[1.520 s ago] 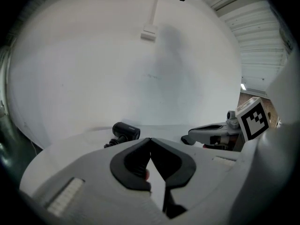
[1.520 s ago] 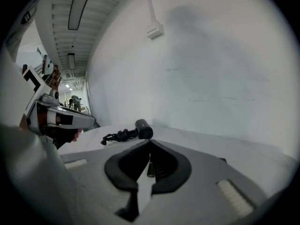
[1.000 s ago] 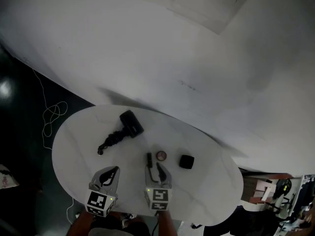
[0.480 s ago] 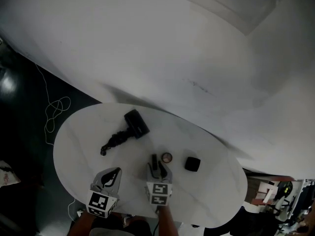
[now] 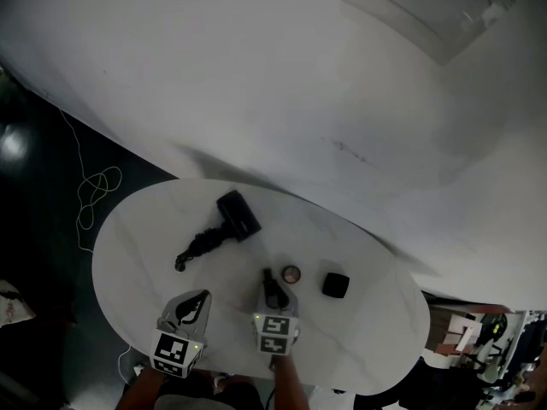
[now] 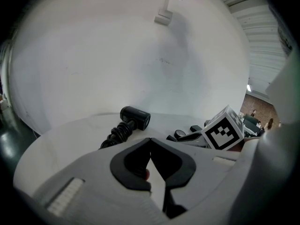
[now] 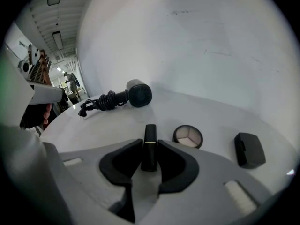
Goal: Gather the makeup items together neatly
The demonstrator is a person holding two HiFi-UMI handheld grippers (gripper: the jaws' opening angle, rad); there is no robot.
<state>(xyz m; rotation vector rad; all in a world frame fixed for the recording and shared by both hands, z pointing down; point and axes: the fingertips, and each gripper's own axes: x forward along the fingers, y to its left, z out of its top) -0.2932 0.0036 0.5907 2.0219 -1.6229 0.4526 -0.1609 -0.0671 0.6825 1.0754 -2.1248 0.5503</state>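
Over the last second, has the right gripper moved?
Yes: the right gripper moved closer to the compact, its jaws closing onto the lipstick between them.

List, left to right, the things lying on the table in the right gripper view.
Black hair dryer with its coiled cord → black lipstick tube → round eyeshadow compact → black square case.
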